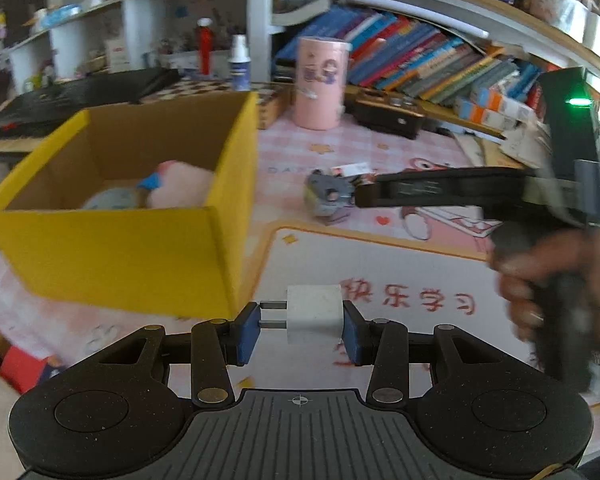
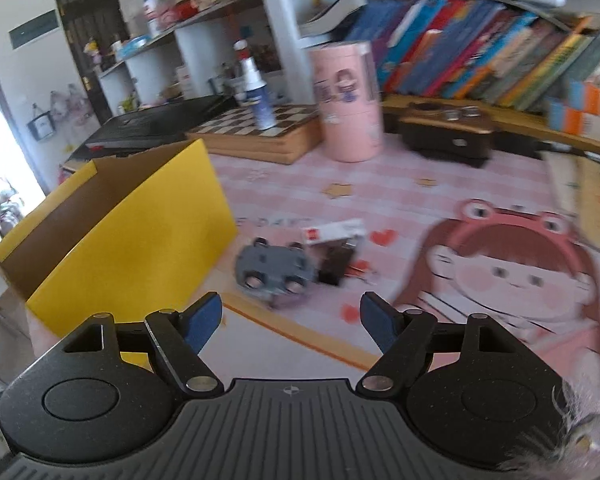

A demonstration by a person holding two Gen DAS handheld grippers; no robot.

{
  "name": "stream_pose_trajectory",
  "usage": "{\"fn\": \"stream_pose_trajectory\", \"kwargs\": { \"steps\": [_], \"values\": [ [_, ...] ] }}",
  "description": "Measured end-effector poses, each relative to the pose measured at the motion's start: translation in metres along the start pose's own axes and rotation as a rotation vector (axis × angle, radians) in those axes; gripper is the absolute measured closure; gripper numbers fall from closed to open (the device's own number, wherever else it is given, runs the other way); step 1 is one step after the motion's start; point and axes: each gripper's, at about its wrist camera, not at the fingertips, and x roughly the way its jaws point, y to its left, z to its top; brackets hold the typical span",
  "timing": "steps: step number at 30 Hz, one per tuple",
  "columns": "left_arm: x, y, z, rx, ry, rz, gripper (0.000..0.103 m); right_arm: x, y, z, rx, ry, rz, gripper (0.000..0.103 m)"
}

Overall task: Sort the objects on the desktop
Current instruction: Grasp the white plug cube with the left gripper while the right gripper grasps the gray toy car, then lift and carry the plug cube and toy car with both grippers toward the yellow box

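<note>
White cube-shaped plastic plug adapter [image 1: 315, 313] sits clamped in the left gripper [image 1: 300, 330], lifted above the mat; its long axis runs left to right across the jaws, two metal prongs pointing left onto the left blue pad [image 1: 247, 332], flat back against the right pad; underside hidden; just beside it to the left, the yellow cardboard box [image 1: 116, 256], open top, holding a pink plush toy [image 1: 182, 184] and a bluish item too blurred to name; box floor mostly hidden by the near wall; right gripper [image 2: 291, 318] jaws stand apart with nothing between the pads, pointed down at a small grey toy car [image 2: 274, 272] on the mat, details smeared by blur; touching the car on its far side, a dark packet with a white and red label [image 2: 336, 248], print unreadable; from the left wrist view the right gripper's fingertips overlap the car, contact unclear; a hand [image 1: 560, 276] grips its handle, cut off at the frame edge; surface is a pink checked cartoon desk mat [image 2: 480, 272]; behind stand a pink cylindrical tin [image 1: 322, 82], a wooden chessboard [image 2: 260, 130], a white spray bottle [image 2: 258, 92], leaning rows of books [image 1: 420, 60] on shelves.
</note>
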Motion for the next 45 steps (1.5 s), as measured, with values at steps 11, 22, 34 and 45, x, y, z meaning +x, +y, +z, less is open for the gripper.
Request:
{"fn": "stream_pose_trajectory", "kwargs": {
  "steps": [11, 22, 34, 45],
  "values": [
    [-0.035, 0.030, -0.018, -0.085, 0.000, 0.139, 0.062, 0.069, 0.008, 0.007, 0.085, 0.016, -0.033, 0.030],
    [-0.044, 0.055, -0.023, -0.183, -0.014, 0.177, 0.062, 0.040, 0.014, -0.002, -0.017, -0.048, -0.041, 0.042],
    [-0.038, 0.059, -0.015, -0.152, -0.033, 0.091, 0.062, -0.048, 0.017, -0.027, -0.033, -0.081, -0.106, 0.042],
    [-0.039, 0.055, -0.003, -0.041, -0.100, -0.086, 0.062, -0.112, 0.025, -0.046, 0.102, -0.048, -0.208, 0.042]
  ]
}}
